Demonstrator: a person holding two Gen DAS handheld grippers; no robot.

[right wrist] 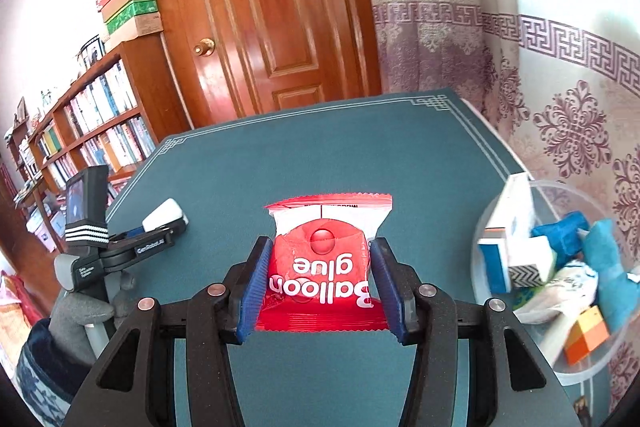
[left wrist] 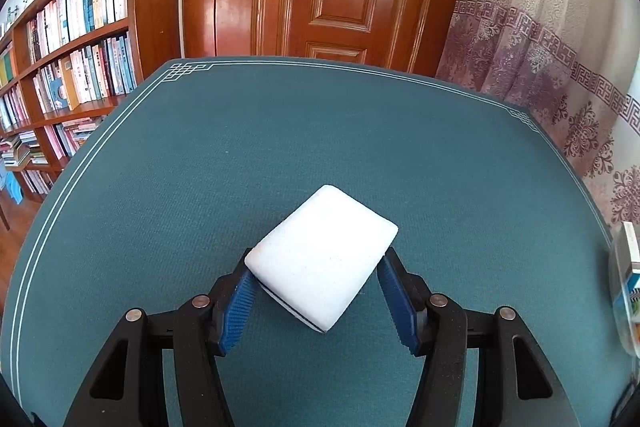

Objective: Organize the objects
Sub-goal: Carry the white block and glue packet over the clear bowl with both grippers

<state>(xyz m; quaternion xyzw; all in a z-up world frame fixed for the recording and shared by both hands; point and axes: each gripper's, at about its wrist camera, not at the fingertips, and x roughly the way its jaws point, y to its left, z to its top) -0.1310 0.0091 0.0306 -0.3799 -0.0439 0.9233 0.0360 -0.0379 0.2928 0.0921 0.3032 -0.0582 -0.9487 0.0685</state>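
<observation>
Left wrist view: left gripper [left wrist: 318,277] clamps a white sponge [left wrist: 322,255] at opposite corners; soft, light, likely to twist. Right gripper [right wrist: 318,277] pinches a crinkly red packet [right wrist: 326,259] by its sides; looks light, slippery, best squeezed mid-body.

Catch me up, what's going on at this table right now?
A person is tidying loose items with two handheld grippers. The left gripper is closed on a white sponge block, held over the green table mat. The right gripper clamps a red Balloon glue packet. To its right sits a clear bowl already holding small boxes, blue fabric pieces and an orange cube, which looks like the collection spot. Neither held item is in it yet.
</observation>
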